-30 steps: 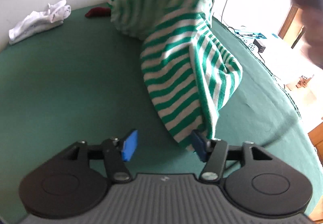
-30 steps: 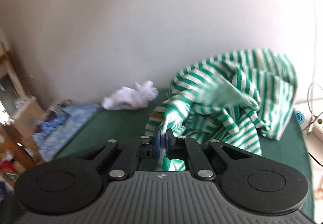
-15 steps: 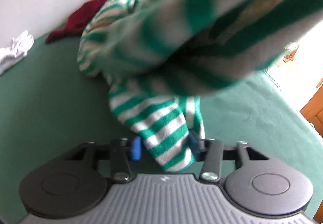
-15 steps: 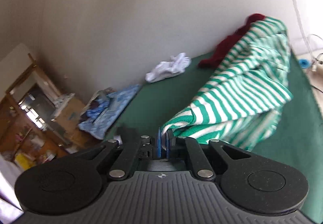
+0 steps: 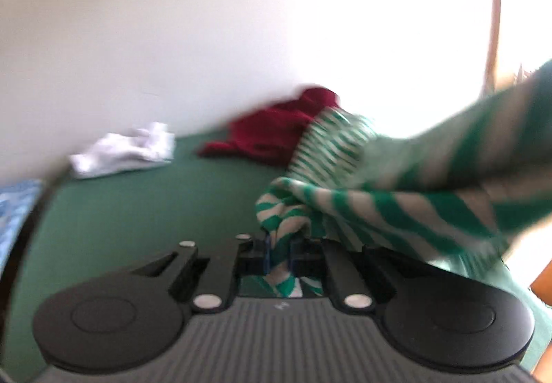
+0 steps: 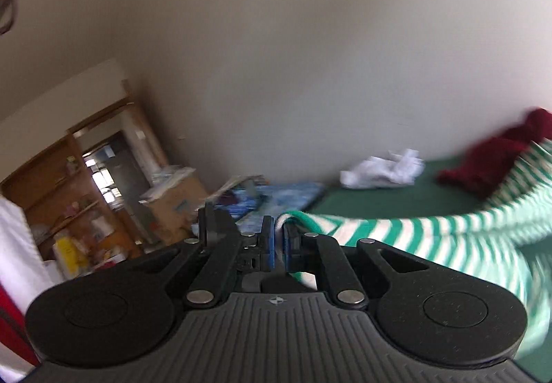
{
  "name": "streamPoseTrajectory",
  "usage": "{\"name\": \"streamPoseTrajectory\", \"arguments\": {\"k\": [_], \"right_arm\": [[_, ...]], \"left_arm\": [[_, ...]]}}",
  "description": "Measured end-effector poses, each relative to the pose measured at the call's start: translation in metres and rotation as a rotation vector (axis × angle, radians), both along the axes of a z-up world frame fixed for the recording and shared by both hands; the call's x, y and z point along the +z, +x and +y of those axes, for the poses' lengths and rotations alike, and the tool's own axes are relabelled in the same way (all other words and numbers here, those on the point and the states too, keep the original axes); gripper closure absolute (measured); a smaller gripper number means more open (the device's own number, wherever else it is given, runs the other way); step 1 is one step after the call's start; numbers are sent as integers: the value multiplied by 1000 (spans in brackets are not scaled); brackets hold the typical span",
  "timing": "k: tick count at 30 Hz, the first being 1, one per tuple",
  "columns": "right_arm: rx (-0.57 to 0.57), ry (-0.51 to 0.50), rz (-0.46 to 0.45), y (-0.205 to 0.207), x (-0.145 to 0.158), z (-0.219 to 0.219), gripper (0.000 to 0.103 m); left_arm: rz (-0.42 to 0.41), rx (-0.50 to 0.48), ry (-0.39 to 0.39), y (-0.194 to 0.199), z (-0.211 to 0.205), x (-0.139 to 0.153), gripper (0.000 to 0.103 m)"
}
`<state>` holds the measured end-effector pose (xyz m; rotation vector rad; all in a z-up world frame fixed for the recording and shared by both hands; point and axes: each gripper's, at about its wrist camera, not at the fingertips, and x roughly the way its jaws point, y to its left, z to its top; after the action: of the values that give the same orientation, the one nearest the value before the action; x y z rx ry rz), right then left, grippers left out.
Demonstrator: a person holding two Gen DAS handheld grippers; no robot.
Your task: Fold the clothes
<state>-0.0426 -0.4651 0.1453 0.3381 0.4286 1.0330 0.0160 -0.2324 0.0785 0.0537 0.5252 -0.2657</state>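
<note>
A green-and-white striped garment (image 5: 396, 207) is lifted over the green table (image 5: 138, 210) and stretches off to the right, blurred by motion. My left gripper (image 5: 278, 253) is shut on a bunched edge of it. In the right wrist view the same striped garment (image 6: 414, 231) runs rightward from my right gripper (image 6: 278, 247), which is shut on a green-trimmed hem. Both grippers hold the cloth above the table.
A crumpled white garment (image 5: 124, 150) and a dark red garment (image 5: 276, 131) lie at the table's far edge by the wall. A blue patterned cloth (image 6: 272, 198) lies off the left end. Wooden shelves (image 6: 69, 197) and a cardboard box (image 6: 176, 207) stand further left.
The left gripper went from open beside the striped garment to shut on its edge, then lifted. The right gripper kept its hold and swung left, pulling the garment out.
</note>
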Motion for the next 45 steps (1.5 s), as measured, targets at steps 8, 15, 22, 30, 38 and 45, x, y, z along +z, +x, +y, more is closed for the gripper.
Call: {"name": "streamPoseTrajectory", "arguments": {"k": [8,15,22,30,38,45], "right_arm": [[115,125,-51,-34,21,104,97],[-55,305,-81,-34,49,111,97],[-390,80,-227,-73,49,93,97],[-742,-434,31,-25,-35,99,97],[-765,-712,179,0,-105,94,97],[-832,-707,217,8,-102,43,97]], "left_arm": [[-173,235,40,-80,173,77,96],[-271,137,12,-101,179,111,96],[-367,19,-20,-121,178,145,86],[-14,-91,53,-44,98,41,86],[237,-44,204,-21,50,-32,86],[316,4,261,-15,24,-56,86]]}}
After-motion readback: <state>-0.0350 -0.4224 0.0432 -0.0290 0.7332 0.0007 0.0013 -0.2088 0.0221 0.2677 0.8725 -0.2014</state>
